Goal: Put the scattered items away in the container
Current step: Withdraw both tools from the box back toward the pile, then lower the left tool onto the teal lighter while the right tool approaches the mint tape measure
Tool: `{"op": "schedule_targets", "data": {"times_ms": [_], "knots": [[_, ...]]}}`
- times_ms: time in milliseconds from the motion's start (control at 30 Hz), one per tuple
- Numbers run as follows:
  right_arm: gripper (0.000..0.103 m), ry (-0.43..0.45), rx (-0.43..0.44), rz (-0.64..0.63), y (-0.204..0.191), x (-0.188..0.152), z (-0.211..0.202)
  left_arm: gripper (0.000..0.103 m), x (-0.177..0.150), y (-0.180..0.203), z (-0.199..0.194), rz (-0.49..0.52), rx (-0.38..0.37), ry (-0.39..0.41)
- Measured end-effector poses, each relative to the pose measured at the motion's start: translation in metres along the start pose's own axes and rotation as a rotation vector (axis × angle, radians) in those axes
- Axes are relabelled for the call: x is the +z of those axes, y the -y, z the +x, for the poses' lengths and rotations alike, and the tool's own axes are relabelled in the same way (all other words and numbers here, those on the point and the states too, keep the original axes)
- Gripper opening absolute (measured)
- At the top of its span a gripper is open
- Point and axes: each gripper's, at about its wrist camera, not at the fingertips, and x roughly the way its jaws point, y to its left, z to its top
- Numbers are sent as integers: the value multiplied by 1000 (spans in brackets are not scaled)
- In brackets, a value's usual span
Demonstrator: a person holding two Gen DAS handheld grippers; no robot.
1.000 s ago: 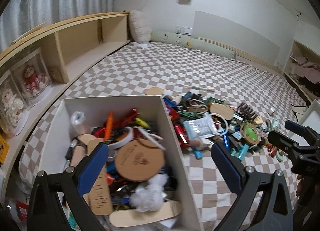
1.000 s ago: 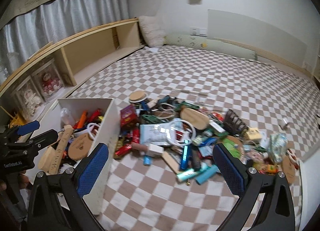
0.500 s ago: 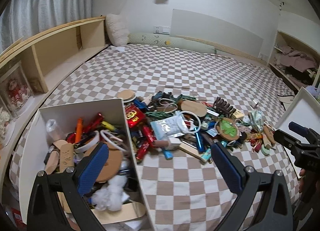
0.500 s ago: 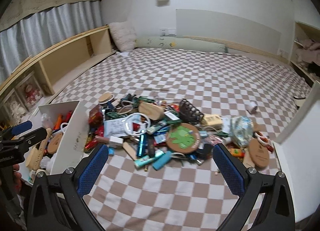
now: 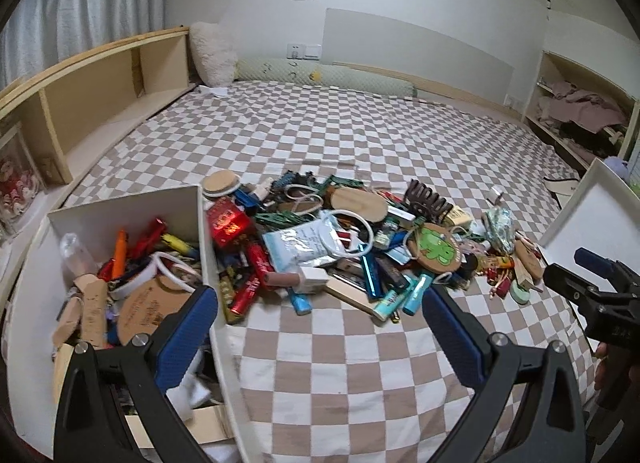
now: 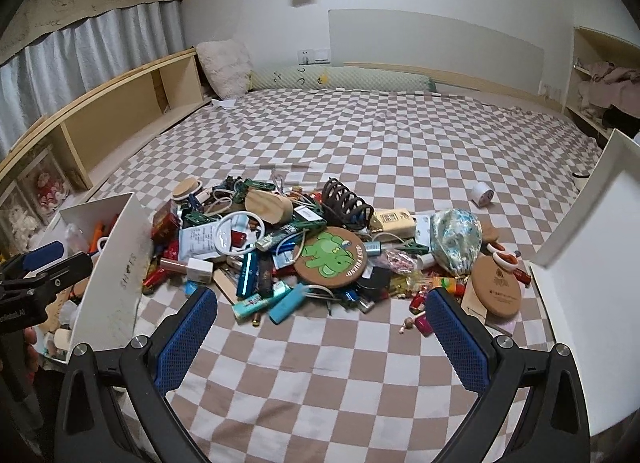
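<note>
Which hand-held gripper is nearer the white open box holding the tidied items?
Left. The left hand-held gripper hangs at the white open box's right wall; the right hand-held gripper faces the pile, away from it.

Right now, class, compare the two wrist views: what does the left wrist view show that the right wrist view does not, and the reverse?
Only the left wrist view looks down into the white box, showing the orange marker and round cork coaster inside. Only the right wrist view shows the small white tape roll clearly, lying apart from the heap. Both share the checkered bedspread, the green frog coaster and the brown hair claw.
</note>
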Motion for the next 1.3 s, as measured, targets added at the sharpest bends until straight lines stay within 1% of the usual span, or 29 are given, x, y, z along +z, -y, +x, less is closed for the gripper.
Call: {"op": "schedule_targets", "data": {"times_ms": [133,267,467,633,733,833,867,900,1100,1133,1167,1233,1300], "knots": [[103,-16,-12,7,9,-9,9,103,-8,12,15,17,-21,-20],[103,-44,-20,7,16,-22,23,103,-17,22,33,38,-15,-39],[103,-52,-22,-2,22,-43,42,102,-29,27,59,36,-39,-74],[103,-62,-13,40,33,-56,60,101,-39,32,77,40,-70,-81],[103,-70,-23,62,40,-64,71,101,-43,35,88,50,-84,-88],[103,-100,-31,78,49,-71,84,100,-47,39,100,55,-103,-95],[103,-109,-29,87,53,-73,88,96,-48,40,105,55,-112,-96],[103,-118,-26,98,56,-74,91,94,-49,41,109,56,-119,-99],[103,-162,-42,126,72,-83,109,91,-51,50,133,75,-145,-106],[103,-165,-43,131,74,-84,111,88,-51,52,137,79,-149,-109],[103,-168,-41,140,76,-86,112,81,-51,54,142,86,-155,-116],[103,-171,-35,161,80,-88,114,74,-51,59,152,111,-163,-138],[103,-175,-32,176,84,-91,116,74,-52,64,162,133,-167,-154]]}}
